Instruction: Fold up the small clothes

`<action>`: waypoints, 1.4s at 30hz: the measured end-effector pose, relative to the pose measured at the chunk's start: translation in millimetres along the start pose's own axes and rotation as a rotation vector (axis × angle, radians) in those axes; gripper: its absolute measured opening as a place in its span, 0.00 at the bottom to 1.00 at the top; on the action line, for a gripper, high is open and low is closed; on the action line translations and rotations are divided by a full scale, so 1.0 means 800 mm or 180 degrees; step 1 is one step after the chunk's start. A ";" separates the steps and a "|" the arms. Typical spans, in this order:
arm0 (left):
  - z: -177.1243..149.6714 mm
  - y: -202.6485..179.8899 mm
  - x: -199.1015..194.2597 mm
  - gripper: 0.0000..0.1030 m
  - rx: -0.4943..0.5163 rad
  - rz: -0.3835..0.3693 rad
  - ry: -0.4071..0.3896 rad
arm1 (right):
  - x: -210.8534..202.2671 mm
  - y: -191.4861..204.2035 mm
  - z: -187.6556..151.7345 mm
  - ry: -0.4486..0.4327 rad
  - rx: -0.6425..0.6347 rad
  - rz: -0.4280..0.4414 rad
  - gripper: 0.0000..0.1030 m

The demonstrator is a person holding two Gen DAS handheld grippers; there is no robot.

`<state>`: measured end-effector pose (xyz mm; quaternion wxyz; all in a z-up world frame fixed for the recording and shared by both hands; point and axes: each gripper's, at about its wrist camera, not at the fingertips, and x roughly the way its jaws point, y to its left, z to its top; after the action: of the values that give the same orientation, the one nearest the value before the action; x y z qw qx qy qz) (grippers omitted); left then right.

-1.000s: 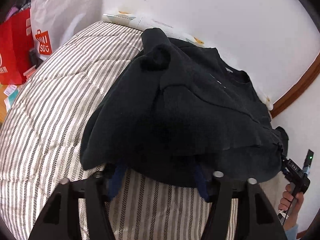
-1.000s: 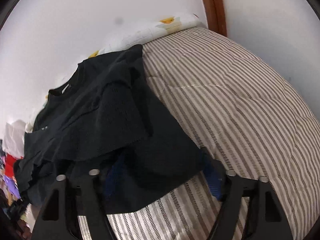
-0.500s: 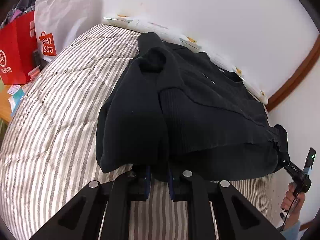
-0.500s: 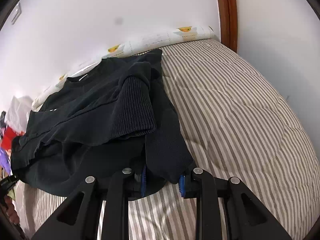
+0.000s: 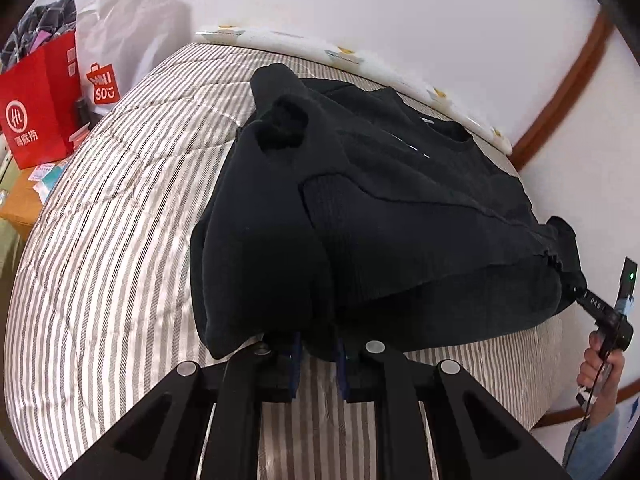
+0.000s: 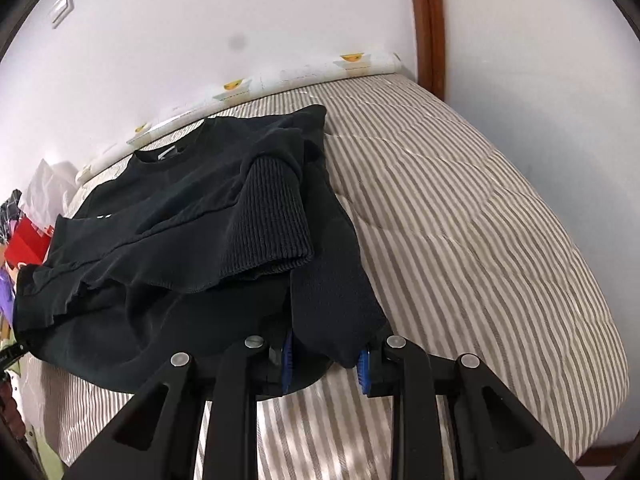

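A black sweatshirt (image 5: 380,208) lies on a striped bed, sleeves folded in over the body, neck toward the wall. It also shows in the right wrist view (image 6: 192,232). My left gripper (image 5: 318,354) is shut on the sweatshirt's near hem at its left corner and holds it a little above the bed. My right gripper (image 6: 326,360) is shut on the near hem at the right corner, with black cloth between its blue pads. The right gripper also shows at the far right of the left wrist view (image 5: 600,308), held by a hand.
The striped quilt (image 6: 460,220) covers the bed. A white wall and a rolled printed sheet (image 5: 360,56) run along the far side. Red and white shopping bags (image 5: 44,100) stand left of the bed. A wooden door frame (image 6: 430,20) is at the right.
Both grippers closed on the sweatshirt's near hem and have lifted it, pulling back slightly. One second ago both stood open around the hem.
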<state>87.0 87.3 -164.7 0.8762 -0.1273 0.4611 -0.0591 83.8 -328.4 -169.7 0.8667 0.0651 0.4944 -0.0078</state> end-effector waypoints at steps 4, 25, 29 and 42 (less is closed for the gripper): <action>-0.005 -0.001 -0.004 0.15 0.0054 0.0031 0.0064 | -0.014 0.001 -0.013 -0.0027 -0.0033 -0.0134 0.34; -0.016 -0.043 -0.023 0.19 0.0331 -0.0371 0.0058 | -0.003 0.111 -0.030 0.0041 -0.0653 0.0156 0.21; -0.004 -0.049 0.004 0.19 0.0337 -0.0385 0.0175 | 0.002 0.113 -0.026 0.0025 -0.0640 0.0166 0.21; 0.057 -0.055 0.028 0.19 0.0399 -0.0408 0.0099 | 0.028 0.120 0.023 -0.0115 -0.0626 -0.0097 0.21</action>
<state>137.4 47.9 -145.5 0.8696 -0.1005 0.4609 -0.1458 118.6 -234.4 -169.7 0.8775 -0.0280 0.4780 0.0264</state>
